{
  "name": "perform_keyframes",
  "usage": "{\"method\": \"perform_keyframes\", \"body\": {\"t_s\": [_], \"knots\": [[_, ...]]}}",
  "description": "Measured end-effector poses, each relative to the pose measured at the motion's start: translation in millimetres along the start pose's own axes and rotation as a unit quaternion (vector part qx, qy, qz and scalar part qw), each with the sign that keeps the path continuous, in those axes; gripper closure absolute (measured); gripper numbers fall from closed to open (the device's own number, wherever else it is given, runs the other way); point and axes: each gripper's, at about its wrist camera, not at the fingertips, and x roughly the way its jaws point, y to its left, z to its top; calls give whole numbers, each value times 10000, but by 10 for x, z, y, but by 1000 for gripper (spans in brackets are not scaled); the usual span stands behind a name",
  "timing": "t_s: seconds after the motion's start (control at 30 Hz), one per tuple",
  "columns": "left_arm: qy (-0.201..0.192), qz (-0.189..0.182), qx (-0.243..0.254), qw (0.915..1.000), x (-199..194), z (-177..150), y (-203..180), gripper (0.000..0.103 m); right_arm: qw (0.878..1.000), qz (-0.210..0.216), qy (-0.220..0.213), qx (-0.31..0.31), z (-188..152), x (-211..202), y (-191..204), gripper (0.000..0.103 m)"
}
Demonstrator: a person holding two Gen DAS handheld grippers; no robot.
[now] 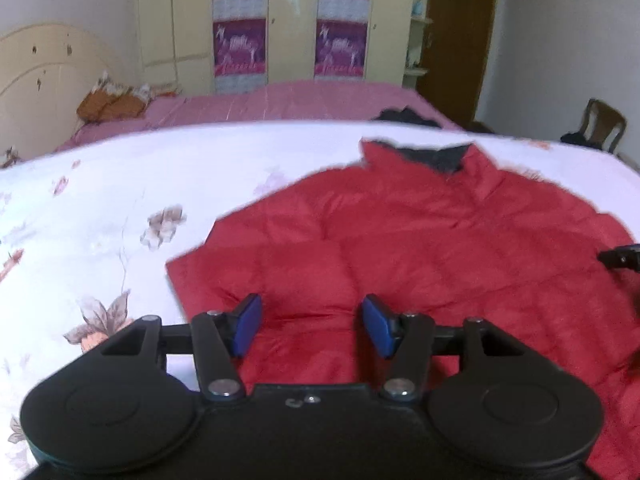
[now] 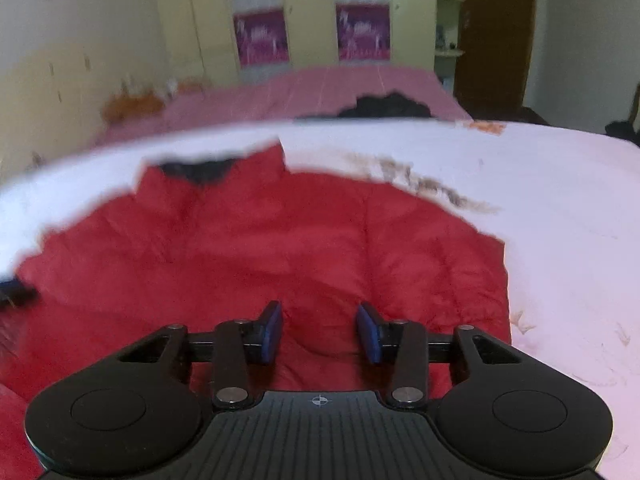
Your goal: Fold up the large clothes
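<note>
A red quilted jacket (image 1: 400, 240) with a dark inner collar (image 1: 436, 158) lies spread on a white floral bed cover (image 1: 120, 208). My left gripper (image 1: 312, 326) is open, its blue pads (image 1: 248, 324) above the jacket's near left part. The jacket also shows in the right wrist view (image 2: 260, 248). My right gripper (image 2: 320, 332) is open and empty over the jacket's near right part. The right gripper's tip shows at the right edge of the left wrist view (image 1: 620, 258).
A second bed with a pink cover (image 1: 280, 100) lies behind, with orange cloth (image 1: 112, 104) and a dark garment (image 1: 404, 116) on it. A wardrobe (image 1: 280, 20) stands at the back wall. A wooden chair (image 1: 600, 124) stands at the right.
</note>
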Motion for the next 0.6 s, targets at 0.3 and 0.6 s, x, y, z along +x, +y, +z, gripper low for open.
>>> {"method": "perform_keyframes", "body": {"t_s": [0.3, 0.6], "knots": [[-362, -170, 88, 9992, -478, -100, -44, 37, 9986, -97, -519, 96, -157, -434, 32, 63], [81, -360, 403, 9985, -378, -401, -352, 34, 9996, -216, 101, -159, -439, -218, 277, 63]]}}
